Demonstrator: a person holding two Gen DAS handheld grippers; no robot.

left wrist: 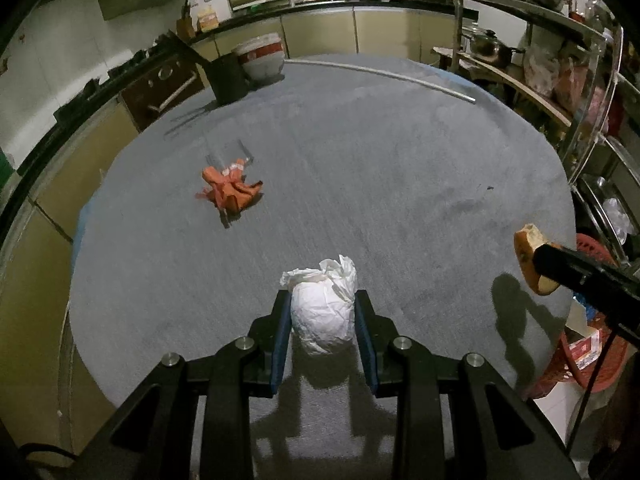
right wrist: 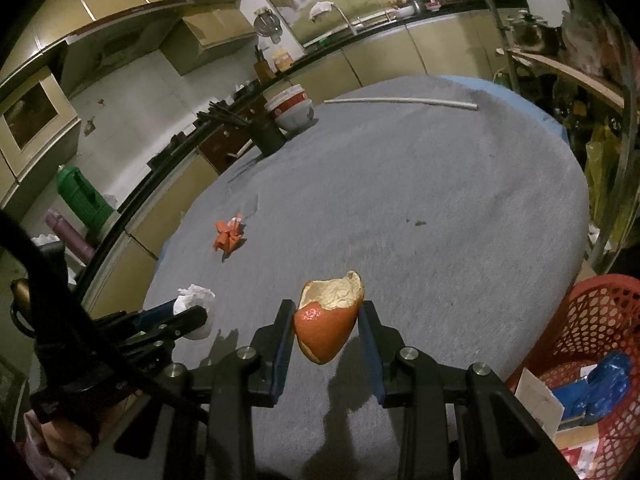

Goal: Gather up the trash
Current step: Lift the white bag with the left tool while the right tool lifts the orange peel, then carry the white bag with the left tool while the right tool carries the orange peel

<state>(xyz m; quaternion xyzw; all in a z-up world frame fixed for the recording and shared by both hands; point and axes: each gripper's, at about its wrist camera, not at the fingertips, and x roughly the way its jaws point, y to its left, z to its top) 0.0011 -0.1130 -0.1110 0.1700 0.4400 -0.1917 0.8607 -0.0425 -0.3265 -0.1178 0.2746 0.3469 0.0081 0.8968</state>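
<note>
Left hand-held gripper (left wrist: 323, 308) clamps paper wad (left wrist: 324, 312); basket (right wrist: 592, 320) past table edge (right wrist: 576, 264).

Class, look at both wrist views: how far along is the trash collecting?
Done: the red basket beside the table already holds some wrappers. In hand: the left gripper clamps a crumpled white tissue; the right gripper clamps an orange peel. Left: the orange wrapper lies on the grey table.
</note>
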